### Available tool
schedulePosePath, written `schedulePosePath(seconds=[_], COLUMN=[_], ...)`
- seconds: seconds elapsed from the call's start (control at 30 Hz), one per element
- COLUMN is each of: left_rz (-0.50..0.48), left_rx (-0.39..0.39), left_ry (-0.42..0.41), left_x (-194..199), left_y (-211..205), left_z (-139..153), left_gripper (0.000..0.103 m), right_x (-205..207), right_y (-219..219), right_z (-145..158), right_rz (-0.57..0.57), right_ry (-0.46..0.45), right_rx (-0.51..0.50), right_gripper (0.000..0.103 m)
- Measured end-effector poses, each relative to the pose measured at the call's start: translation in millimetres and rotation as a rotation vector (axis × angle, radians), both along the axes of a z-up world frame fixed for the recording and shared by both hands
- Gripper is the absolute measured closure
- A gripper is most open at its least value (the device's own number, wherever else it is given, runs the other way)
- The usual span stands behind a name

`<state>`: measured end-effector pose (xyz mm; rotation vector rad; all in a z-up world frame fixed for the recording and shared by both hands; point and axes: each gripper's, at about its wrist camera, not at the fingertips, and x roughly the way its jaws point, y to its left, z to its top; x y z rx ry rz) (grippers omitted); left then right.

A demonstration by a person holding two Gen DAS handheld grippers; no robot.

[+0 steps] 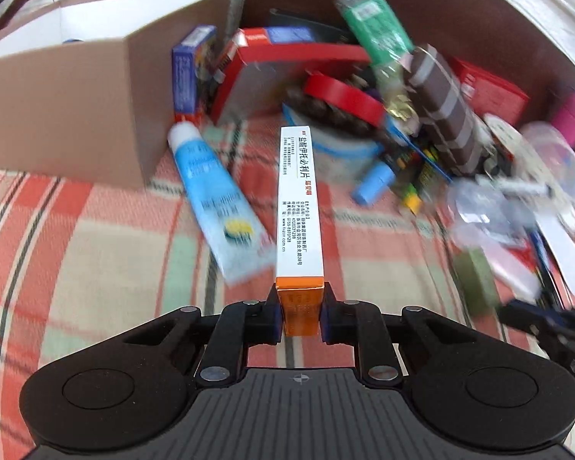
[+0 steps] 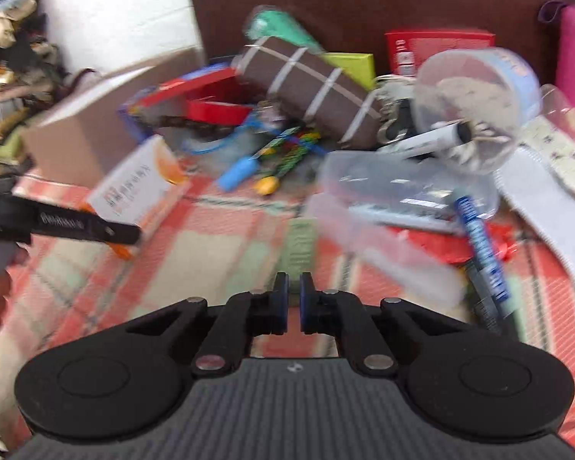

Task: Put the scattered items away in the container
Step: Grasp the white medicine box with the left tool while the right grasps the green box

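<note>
A white-and-orange medicine box (image 1: 300, 207) is clamped by its orange end in the left claw (image 1: 300, 306) and held above the plaid cloth (image 1: 96, 230), beside the open cardboard box (image 1: 69, 107) (taken to be the container). The carry step is judged to be in hand; next, the medicine box must be lifted over the cardboard wall and released inside. The right claw (image 2: 294, 303) is pinched nearly closed on nothing. Among the clutter can be counted one blue tube (image 1: 218, 195), one brown striped roll (image 1: 444, 107), one red ring (image 1: 345, 96), one green packet (image 1: 375, 27) and two markers (image 2: 479, 245).
</note>
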<state>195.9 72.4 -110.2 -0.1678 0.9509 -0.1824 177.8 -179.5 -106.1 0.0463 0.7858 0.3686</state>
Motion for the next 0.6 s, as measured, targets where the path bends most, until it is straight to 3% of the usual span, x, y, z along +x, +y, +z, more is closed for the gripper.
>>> schedulePosePath(seconds=[0.1, 0.13, 0.17, 0.2, 0.27, 0.53, 0.57, 0.6], left_rz=[-0.024, -0.020, -0.013, -0.006, 0.009, 0.003, -0.001, -0.007], left_rx=[0.028, 0.034, 0.037, 0.041, 0.047, 0.058, 0.061, 0.065], left_ry=[-0.002, -0.006, -0.011, -0.017, -0.028, -0.009, -0.001, 0.004], left_x=[-20, -21, -20, -20, -18, 0, 2, 3], left_y=[-1, -1, -1, -1, -2, -10, -11, -11], left_z=[0, 0, 0, 0, 0, -7, -8, -9], left_gripper=[0.084, 0.075, 0.063, 0.061, 0.061, 0.061, 0.077, 0.085], right_x=[-11, -11, -11, -11, -10, 16, 18, 19], right_y=[7, 7, 6, 5, 2, 3, 4, 6], right_z=[2, 3, 4, 5, 5, -13, -15, -17], right_rz=[0.013, 0.000, -0.021, -0.048, -0.091, -0.114, -0.119, -0.118], right_ry=[-0.029, -0.042, -0.052, -0.061, -0.083, -0.029, -0.018, -0.010], right_rx=[-0.003, -0.012, -0.020, -0.026, -0.036, -0.007, -0.005, -0.009], right_gripper=[0.093, 0.090, 0.074, 0.053, 0.035, 0.041, 0.042, 0.049])
